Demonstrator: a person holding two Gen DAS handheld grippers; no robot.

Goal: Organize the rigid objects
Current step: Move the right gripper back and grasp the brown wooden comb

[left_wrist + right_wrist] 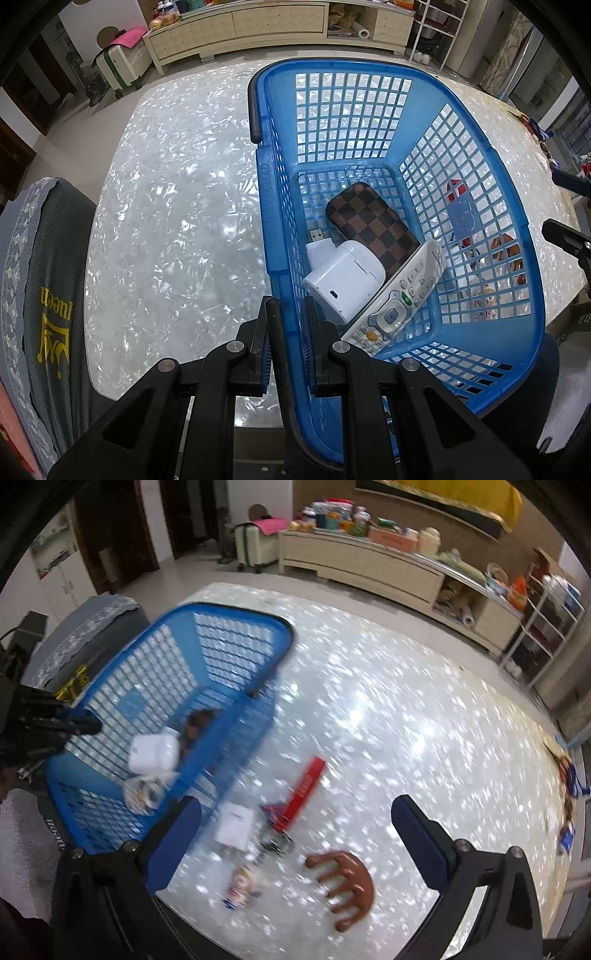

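A blue mesh basket stands on the pearly table; it also shows in the right wrist view. Inside lie a brown checkered case, a white charger box, a white USB adapter and a white remote. My left gripper is shut on the basket's near left rim. My right gripper is open and empty above the table right of the basket. Below it lie a red comb, a white card, a keyring, a small figurine and a brown claw clip.
A grey fabric chair back stands at the table's left edge. Small trinkets lie at the far right table edge. A long cream cabinet and a suitcase stand beyond the table.
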